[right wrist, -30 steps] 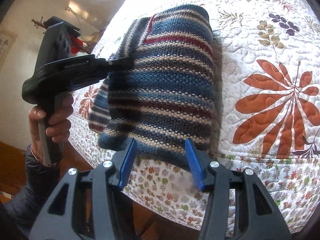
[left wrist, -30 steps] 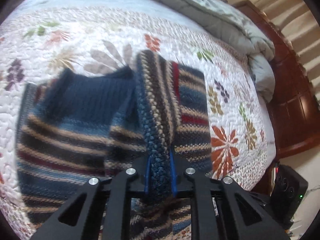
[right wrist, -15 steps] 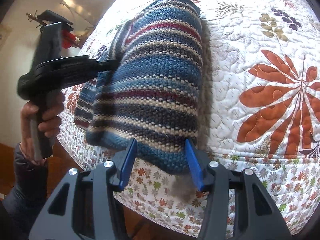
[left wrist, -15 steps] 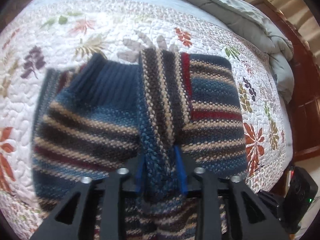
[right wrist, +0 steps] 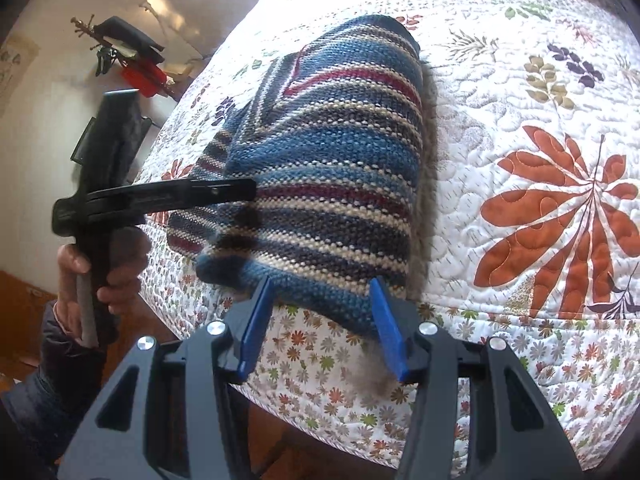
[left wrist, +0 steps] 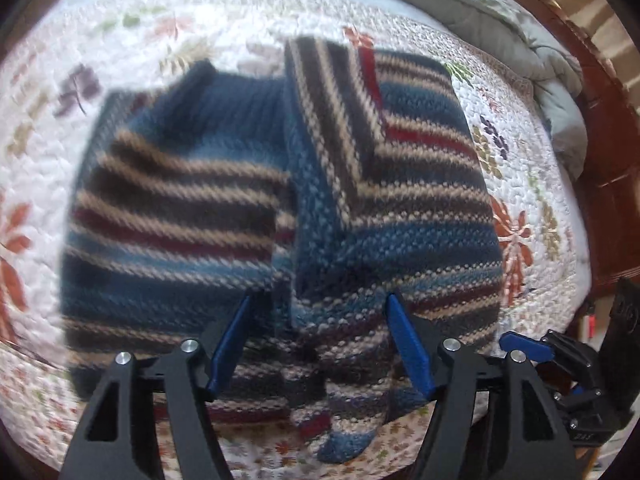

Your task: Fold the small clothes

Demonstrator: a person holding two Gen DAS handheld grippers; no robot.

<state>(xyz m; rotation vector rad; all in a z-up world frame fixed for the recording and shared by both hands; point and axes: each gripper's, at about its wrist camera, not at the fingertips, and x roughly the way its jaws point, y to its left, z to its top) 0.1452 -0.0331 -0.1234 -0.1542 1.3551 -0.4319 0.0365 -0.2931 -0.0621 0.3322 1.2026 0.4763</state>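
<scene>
A small striped knit sweater [left wrist: 360, 216] in blue, brown, cream and red lies on the floral quilt, its sleeve folded in over the body. It also shows in the right wrist view [right wrist: 332, 184], near the bed's edge. My left gripper [left wrist: 320, 340] is open, its blue pads spread to either side of the folded sleeve's lower end. In the right wrist view the left gripper [right wrist: 240, 190] hovers over the sweater's left part. My right gripper [right wrist: 320, 324] is open and empty, just at the sweater's near hem. The right gripper [left wrist: 524, 346] shows at the lower right in the left wrist view.
The white quilt [right wrist: 520, 120] with leaf prints covers the bed. A grey duvet [left wrist: 500, 28] is bunched at the far end by a wooden headboard [left wrist: 600, 120]. A coat stand [right wrist: 120, 52] stands by the wall beyond the bed's edge.
My left gripper has opened and let go of the striped sleeve, which now lies folded on the sweater's body. My right gripper stays open at the hem.
</scene>
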